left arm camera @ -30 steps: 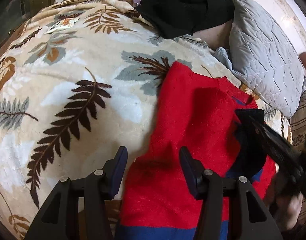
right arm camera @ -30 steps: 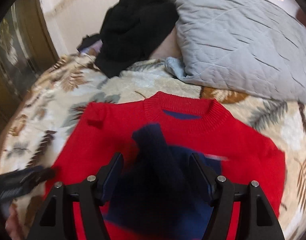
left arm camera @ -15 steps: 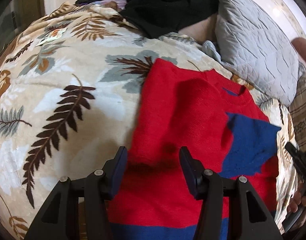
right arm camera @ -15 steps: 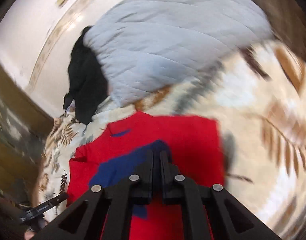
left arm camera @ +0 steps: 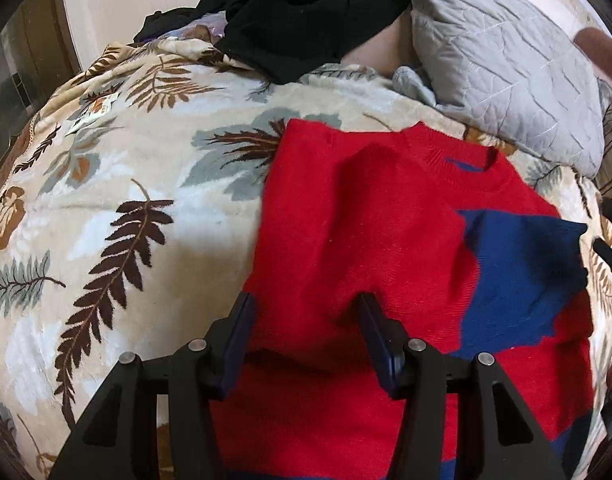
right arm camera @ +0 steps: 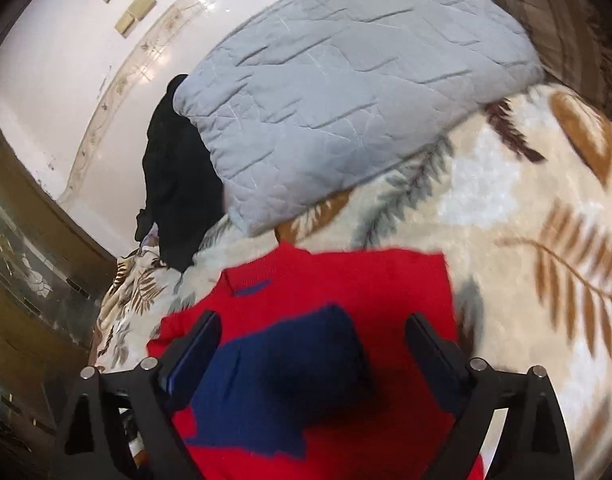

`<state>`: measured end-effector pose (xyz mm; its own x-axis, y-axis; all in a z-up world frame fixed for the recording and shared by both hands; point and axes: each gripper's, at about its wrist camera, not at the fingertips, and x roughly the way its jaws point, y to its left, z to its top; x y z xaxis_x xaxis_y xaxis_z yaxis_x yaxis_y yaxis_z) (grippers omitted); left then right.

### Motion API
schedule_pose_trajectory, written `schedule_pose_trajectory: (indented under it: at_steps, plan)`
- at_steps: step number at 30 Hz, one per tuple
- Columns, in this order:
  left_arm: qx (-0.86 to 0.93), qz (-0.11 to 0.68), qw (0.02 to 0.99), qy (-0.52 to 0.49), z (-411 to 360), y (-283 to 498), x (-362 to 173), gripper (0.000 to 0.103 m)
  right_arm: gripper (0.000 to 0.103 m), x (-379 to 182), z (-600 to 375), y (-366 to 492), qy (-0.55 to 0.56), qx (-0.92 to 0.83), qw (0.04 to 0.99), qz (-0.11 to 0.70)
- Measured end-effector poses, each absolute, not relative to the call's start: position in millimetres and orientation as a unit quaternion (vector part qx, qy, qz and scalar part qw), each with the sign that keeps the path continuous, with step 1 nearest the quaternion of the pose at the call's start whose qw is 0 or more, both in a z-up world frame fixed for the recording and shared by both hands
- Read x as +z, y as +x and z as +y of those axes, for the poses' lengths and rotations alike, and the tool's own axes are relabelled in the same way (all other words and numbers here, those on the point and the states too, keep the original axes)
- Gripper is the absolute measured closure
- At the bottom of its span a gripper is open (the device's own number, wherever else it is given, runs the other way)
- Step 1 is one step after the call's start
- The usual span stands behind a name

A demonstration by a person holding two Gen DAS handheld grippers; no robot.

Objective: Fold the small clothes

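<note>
Because the red sweater [left arm camera: 369, 240] is soft, floppy knit, it will sag and bunch, so I think a hem or side edge is the best place to pinch it. It lies flat on the leafy blanket [left arm camera: 118, 200], its blue sleeve [right arm camera: 290, 364] folded over the chest. The left gripper [left arm camera: 302, 312] stands half apart over the cloth, the right gripper [right arm camera: 309, 344] is opening with nothing pinched, and no box or basket shows.

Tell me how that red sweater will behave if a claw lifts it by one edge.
The red sweater is soft knit with folds already in it, so it will probably droop and drag. Its blue sleeve, folded loose across the front, may slide off. The plush blanket likely resists pushing, so it bunches.
</note>
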<state>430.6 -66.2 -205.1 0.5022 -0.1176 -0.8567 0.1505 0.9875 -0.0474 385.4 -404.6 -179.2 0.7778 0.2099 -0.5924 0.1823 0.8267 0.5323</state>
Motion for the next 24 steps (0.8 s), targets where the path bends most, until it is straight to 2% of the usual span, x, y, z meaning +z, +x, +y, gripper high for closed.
schedule_pose_trajectory:
  at_steps: [1, 2, 3, 5, 7, 9, 11, 17, 20, 22, 24]
  plan:
    - [-0.075, 0.494, 0.866, 0.017, -65, 433, -206, 0.048, 0.019, -184, -403, 395, 0.286, 0.011, 0.894, 0.345]
    - [-0.073, 0.495, 0.866, 0.016, -64, 434, -207, 0.047, 0.034, -188, -402, 403, 0.279, 0.014, 0.892, 0.356]
    - [-0.07, 0.498, 0.864, 0.014, -63, 435, -208, 0.047, 0.041, -196, -398, 414, 0.269, 0.018, 0.887, 0.375]
    - [-0.069, 0.505, 0.86, 0.005, -60, 438, -211, 0.047, 0.082, -209, -392, 429, 0.252, 0.019, 0.876, 0.411]
    - [-0.068, 0.499, 0.864, -0.003, -57, 436, -207, 0.047, 0.087, -211, -384, 428, 0.226, 0.009, 0.876, 0.426]
    - [-0.064, 0.486, 0.872, 0.001, -57, 434, -201, 0.047, 0.089, -198, -382, 415, 0.218, 0.01, 0.891, 0.399]
    - [-0.065, 0.476, 0.877, 0.003, -58, 432, -198, 0.047, 0.097, -185, -388, 395, 0.223, 0.004, 0.902, 0.369]
    - [-0.068, 0.488, 0.869, 0.045, -76, 432, -212, 0.045, 0.097, -201, -429, 379, 0.263, -0.054, 0.887, 0.376]
    - [-0.066, 0.484, 0.871, 0.061, -81, 431, -212, 0.042, 0.093, -194, -429, 369, 0.307, -0.007, 0.889, 0.34]
    - [-0.068, 0.483, 0.871, 0.054, -80, 431, -210, 0.042, 0.093, -176, -413, 367, 0.283, 0.03, 0.904, 0.32]
    - [-0.074, 0.476, 0.875, 0.049, -81, 430, -207, 0.042, 0.087, -173, -392, 374, 0.257, 0.054, 0.905, 0.335]
